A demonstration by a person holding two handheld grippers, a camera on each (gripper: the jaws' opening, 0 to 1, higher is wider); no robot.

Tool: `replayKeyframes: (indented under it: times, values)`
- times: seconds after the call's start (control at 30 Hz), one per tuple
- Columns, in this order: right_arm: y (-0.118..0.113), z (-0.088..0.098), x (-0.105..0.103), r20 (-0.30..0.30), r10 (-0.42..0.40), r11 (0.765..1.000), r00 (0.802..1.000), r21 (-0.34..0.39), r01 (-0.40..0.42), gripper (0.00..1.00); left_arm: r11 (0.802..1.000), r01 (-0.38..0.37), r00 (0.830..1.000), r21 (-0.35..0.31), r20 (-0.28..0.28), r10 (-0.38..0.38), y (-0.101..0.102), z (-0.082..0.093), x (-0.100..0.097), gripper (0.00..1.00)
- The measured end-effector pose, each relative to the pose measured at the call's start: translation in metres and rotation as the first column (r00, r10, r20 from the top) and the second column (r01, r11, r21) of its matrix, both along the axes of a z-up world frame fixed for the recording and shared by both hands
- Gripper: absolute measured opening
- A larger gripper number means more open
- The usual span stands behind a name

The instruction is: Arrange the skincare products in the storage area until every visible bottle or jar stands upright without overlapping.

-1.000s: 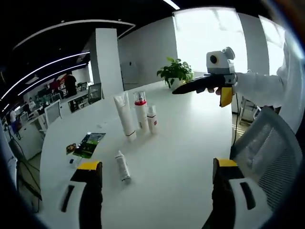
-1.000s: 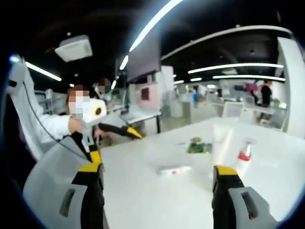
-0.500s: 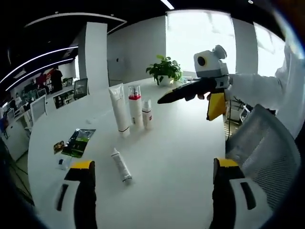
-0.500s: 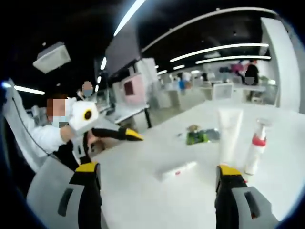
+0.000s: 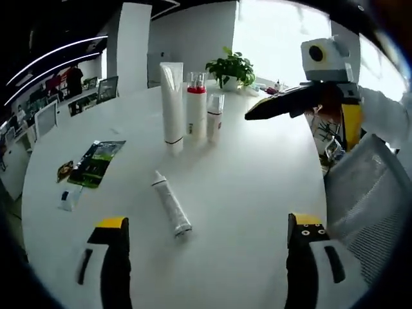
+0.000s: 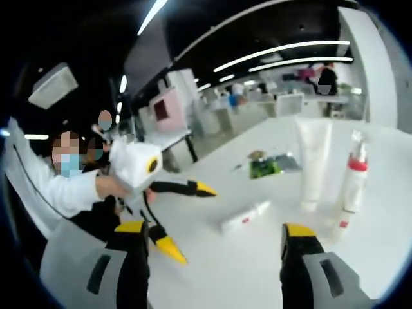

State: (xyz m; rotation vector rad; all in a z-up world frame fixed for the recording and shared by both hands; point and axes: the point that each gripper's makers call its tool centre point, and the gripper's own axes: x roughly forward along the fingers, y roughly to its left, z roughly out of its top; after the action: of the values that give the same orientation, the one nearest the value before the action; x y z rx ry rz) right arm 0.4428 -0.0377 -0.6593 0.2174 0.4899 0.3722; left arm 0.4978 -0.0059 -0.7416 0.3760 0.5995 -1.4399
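Left tongs [image 5: 209, 235] hang spread and empty above the white round surface [image 5: 257, 180]; right tongs [image 6: 215, 241] spread too, holding nothing. A small white tube [image 5: 171, 204] lies flat, near the tall white tube [image 5: 172, 106], red-collared pump bottle [image 5: 196, 109] and small white bottle [image 5: 215, 116] standing upright.
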Motion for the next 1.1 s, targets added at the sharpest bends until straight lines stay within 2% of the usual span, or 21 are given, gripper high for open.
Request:
replayKeyframes:
  times: [0.1, 0.27, 0.4, 0.5, 0.67, 0.8, 0.87, 1.1]
  values:
    - [-0.003, -0.003, 0.0, -0.013, -0.002, 1.0, 1.0, -0.003, 0.002, 0.79, 1.0, -0.02, 1.0, 0.01, -0.013, 0.02, -0.005, -0.007, 0.005, 0.92]
    - [-0.009, 0.001, 0.003, 0.001, -0.011, 1.0, 1.0, 0.009, 0.011, 0.75, 0.997, -0.069, 0.998, 0.021, -0.012, 0.069, -0.01, -0.014, 0.02, 0.73]
    - [-0.012, 0.0, 0.006, 0.003, -0.012, 1.0, 1.0, 0.023, 0.012, 0.74, 0.996, -0.085, 0.996, 0.025, -0.006, 0.085, -0.014, -0.016, 0.027, 0.65]
    - [-0.014, -0.001, 0.008, -0.002, -0.007, 1.0, 1.0, 0.027, 0.007, 0.74, 0.994, -0.099, 0.995, 0.043, -0.008, 0.1, -0.015, -0.019, 0.032, 0.53]
    - [-0.016, -0.004, 0.012, -0.006, -0.005, 0.999, 1.0, 0.034, 0.005, 0.73, 0.992, -0.113, 0.993, 0.056, 0.022, 0.112, -0.016, -0.026, 0.041, 0.48]
    - [-0.016, -0.007, 0.014, -0.01, -0.003, 0.999, 1.0, 0.038, 0.003, 0.73, 0.99, -0.12, 0.993, 0.069, 0.014, 0.12, -0.017, -0.03, 0.045, 0.36]
    - [-0.016, -0.008, 0.014, -0.012, -0.004, 0.999, 1.0, 0.043, 0.004, 0.72, 0.99, -0.118, 0.993, 0.077, 0.009, 0.117, -0.018, -0.033, 0.046, 0.35]
    - [-0.016, -0.009, 0.014, -0.017, -0.003, 0.999, 1.0, 0.048, 0.004, 0.72, 0.987, -0.088, 0.996, 0.132, 0.046, 0.083, -0.025, -0.039, 0.046, 0.34]
